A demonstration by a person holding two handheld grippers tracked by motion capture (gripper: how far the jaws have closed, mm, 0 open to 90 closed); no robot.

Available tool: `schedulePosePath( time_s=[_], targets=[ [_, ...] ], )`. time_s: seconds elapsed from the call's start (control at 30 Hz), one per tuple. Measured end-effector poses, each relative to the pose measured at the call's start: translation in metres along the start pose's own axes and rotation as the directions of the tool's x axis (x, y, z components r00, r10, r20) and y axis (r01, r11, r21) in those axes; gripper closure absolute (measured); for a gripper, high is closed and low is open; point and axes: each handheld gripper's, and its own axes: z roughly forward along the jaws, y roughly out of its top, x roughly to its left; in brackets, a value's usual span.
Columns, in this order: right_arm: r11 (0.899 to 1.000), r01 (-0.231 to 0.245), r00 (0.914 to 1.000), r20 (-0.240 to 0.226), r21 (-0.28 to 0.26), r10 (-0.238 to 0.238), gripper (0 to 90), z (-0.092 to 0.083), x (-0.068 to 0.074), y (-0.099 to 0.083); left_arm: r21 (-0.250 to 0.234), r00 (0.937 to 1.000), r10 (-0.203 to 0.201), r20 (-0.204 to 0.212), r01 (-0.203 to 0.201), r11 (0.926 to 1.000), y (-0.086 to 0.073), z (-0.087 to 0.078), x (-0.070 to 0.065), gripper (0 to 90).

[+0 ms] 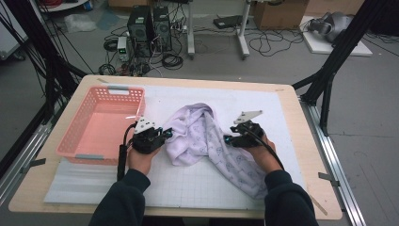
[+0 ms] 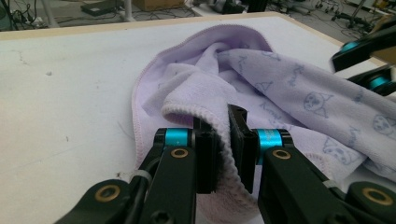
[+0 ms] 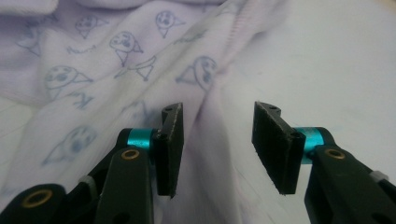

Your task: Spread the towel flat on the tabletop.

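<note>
White gridded mat on a wooden table; PC towers and cables on the floor beyond. Pink basket just outside the left gripper. Left gripper clamped narrow on a hemmed fold of the lilac towel, cloth pinched between its pads. Right gripper jaws moderately apart, pads not pressing; towel edge lies below and between them.

From up high I get dim, even light with soft shadows, and the white worktop reads brightest. Both claw views blur up close: the black jaws are soft at the bottom edge, and the towel print looks hazy.
</note>
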Motion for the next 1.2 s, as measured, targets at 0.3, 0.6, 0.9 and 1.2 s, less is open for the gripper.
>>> schedulePosePath(
  time_s=[0.3, 0.6, 0.9, 1.2],
  targets=[
    [0.997, -0.070, 0.9975, -0.003, 0.045, 0.070, 84.9, 0.011, -0.034, -0.002, 0.009, 0.9983, -0.009, -0.058, 0.009, 0.9999, 0.006, 0.011, 0.002, 82.3],
    [0.973, -0.231, 0.9479, 0.232, 0.026, 0.219, 72.0, -0.004, -0.069, -0.023, 0.004, 0.9992, -0.009, -0.038, 0.009, 0.9999, 0.008, 0.036, -0.009, 82.3],
    [0.974, -0.204, 0.9747, 0.071, -0.101, 0.212, 48.8, 0.003, -0.064, -0.002, -0.008, 0.9973, -0.005, -0.073, 0.004, 1.0000, 0.017, 0.036, -0.005, 82.3],
    [0.985, -0.169, 0.9855, -0.016, -0.023, 0.169, 88.7, 0.019, -0.068, 0.010, -0.012, 0.9863, -0.039, -0.160, 0.038, 0.9992, 0.017, 0.032, 0.008, 82.6]
  ],
)
